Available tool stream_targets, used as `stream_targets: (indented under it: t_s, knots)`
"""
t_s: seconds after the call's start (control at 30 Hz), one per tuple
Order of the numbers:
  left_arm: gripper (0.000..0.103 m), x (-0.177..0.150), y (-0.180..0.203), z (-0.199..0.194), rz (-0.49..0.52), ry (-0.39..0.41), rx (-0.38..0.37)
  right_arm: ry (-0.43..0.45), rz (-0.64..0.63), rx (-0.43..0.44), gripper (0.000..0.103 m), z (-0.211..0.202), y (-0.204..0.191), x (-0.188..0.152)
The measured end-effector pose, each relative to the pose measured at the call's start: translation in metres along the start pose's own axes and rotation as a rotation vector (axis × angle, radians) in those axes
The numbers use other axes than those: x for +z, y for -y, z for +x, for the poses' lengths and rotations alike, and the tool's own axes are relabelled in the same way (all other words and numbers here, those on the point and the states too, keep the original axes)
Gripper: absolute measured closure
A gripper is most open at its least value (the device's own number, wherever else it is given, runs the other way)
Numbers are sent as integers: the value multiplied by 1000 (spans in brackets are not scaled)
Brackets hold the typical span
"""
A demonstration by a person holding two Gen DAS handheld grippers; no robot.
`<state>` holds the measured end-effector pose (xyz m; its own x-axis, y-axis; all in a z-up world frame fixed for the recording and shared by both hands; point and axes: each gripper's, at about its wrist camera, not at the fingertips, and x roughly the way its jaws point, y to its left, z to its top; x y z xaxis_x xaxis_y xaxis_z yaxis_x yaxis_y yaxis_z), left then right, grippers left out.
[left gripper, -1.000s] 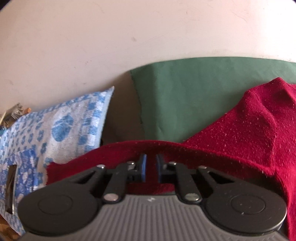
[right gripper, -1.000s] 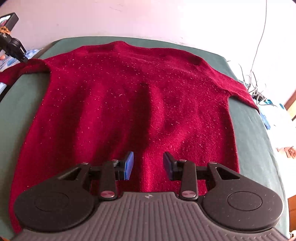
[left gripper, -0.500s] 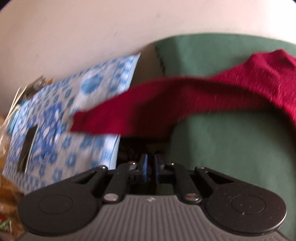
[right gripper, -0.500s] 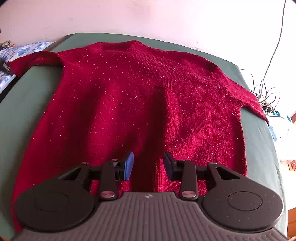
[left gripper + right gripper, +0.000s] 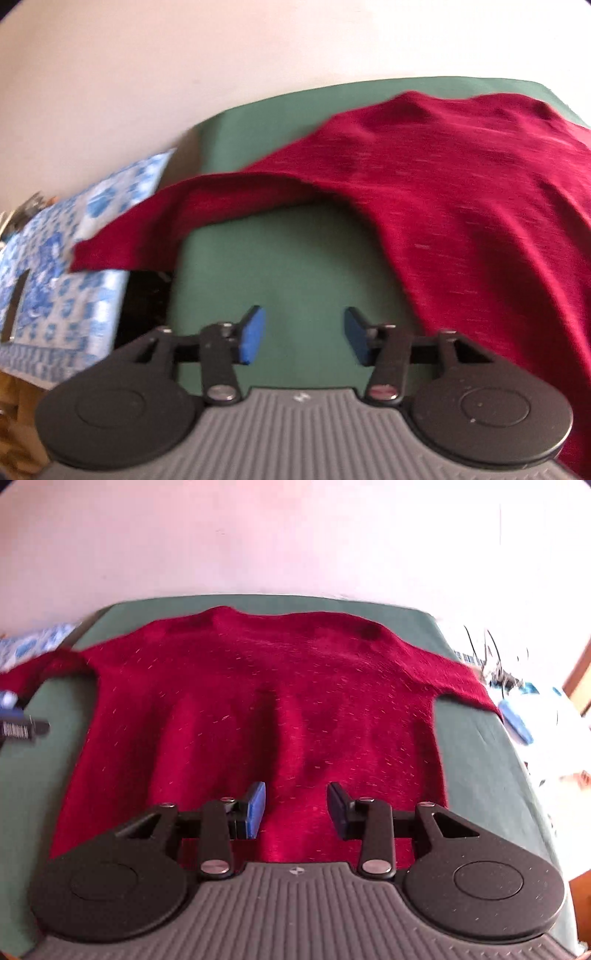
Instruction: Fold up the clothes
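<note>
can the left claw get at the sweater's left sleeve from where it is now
Probably yes. The left claw is open and empty over bare green cover, and the red sleeve lies spread just ahead of it, its end draped over the blue patterned cloth, with nothing between.

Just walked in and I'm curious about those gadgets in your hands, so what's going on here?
A person holding a gripper in each hand is about to fold a red sweater spread flat on a green table. Both grippers are open and hold nothing. The left gripper hovers over bare green surface beside the sweater's left sleeve, whose end drapes off the table onto a blue patterned cloth. The right gripper hovers over the sweater's bottom hem.
</note>
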<state>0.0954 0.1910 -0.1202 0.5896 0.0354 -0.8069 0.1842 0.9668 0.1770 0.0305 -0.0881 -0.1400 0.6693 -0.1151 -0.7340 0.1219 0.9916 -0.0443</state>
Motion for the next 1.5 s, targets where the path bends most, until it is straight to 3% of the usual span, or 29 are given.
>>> stream_targets:
  t_s: [0.03,0.07,0.17,0.23,0.3,0.37,0.43,0.57,0.7,0.83,0.9,0.93,0.97,1.07,1.13,1.2,1.23,1.3,1.33,1.37,1.4,1.43,1.5]
  knots:
    - [98,-4,6,-2,-4,-24,-3,-10,13,10,64,0,7,0]
    - [96,-10,8,-6,-14,-33,-15,-22,10,22,64,-1,12,-3]
    - [77,-34,15,-24,-15,-35,-7,-50,-33,40,63,-5,30,-19]
    - [68,-55,21,-39,-2,-45,6,-72,-60,42,58,-9,45,-31]
    - [62,-74,29,-54,6,-67,-27,-105,-66,40,58,-13,66,-44]
    - [43,-94,44,-70,27,-92,-68,-137,-73,38,56,-17,87,-57]
    - [41,-110,59,-81,43,-111,-92,-169,-79,36,47,-21,107,-71]
    - [36,-125,82,-91,15,-126,-89,-260,-21,149,46,-17,138,-90]
    - [36,-123,99,-91,-23,-145,-67,-279,-3,258,41,-9,137,-97]
    - [35,-121,103,-96,-69,-162,-74,-240,-161,287,45,-15,115,-104]
    - [28,-121,100,-107,-71,-148,-72,-207,-211,281,52,-18,109,-108]
    - [16,-121,99,-113,-71,-141,-71,-198,-213,284,55,-19,108,-110]
    - [11,-121,101,-114,-65,-136,-67,-191,-209,289,57,-20,108,-111]
    - [15,-119,106,-116,-44,-123,-51,-176,-190,266,70,-21,107,-113]
    - [18,-119,111,-108,-47,-138,-45,-174,-173,259,88,-22,105,-114]
    - [30,-120,115,-97,-54,-160,-39,-173,-148,234,91,-23,107,-116]
    - [30,-121,115,-92,-70,-167,-41,-177,-141,225,94,-24,106,-116]
    - [39,-121,116,-93,-93,-137,-56,-178,-132,202,96,-26,106,-115]
    - [50,-120,116,-93,-95,-129,-69,-174,-130,186,97,-27,108,-115]
    - [68,-120,117,-94,-103,-125,-86,-171,-129,170,99,-28,111,-114]
    - [78,-119,117,-95,-112,-122,-104,-168,-128,154,100,-29,113,-113]
    - [95,-119,118,-97,-100,-116,-97,-164,-127,138,100,-31,116,-113]
    - [98,-120,115,-99,-90,-115,-104,-157,-124,106,100,-33,121,-111]
